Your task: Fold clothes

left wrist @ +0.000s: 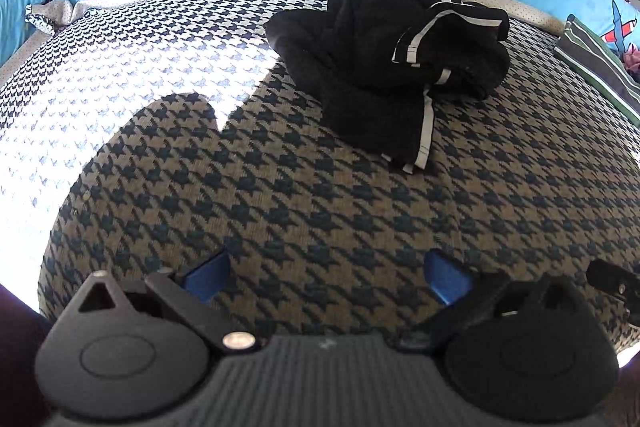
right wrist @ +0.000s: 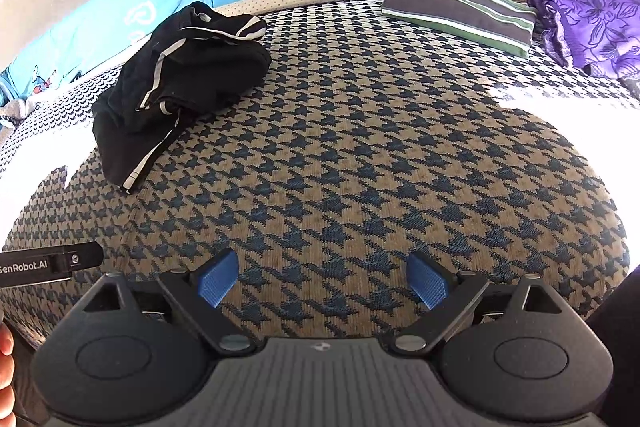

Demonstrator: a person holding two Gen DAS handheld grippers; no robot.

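Black garment (left wrist: 384, 59) crumpled; neighbouring tool (right wrist: 44, 264) reads "GenRobot.AI".

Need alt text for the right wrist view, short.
A crumpled black garment with white stripes lies on a houndstooth bedspread, ahead-left of the open, empty right gripper. A folded striped garment and purple cloth sit far right.

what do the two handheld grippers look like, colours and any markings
Both the left gripper and right gripper share a build: ribbed dark grey body, black rounded side housings, black linkage arms with silver pivots, blue ridged fingers. White "GenRobot.AI" lettering marks a black bar seen from the right wrist.
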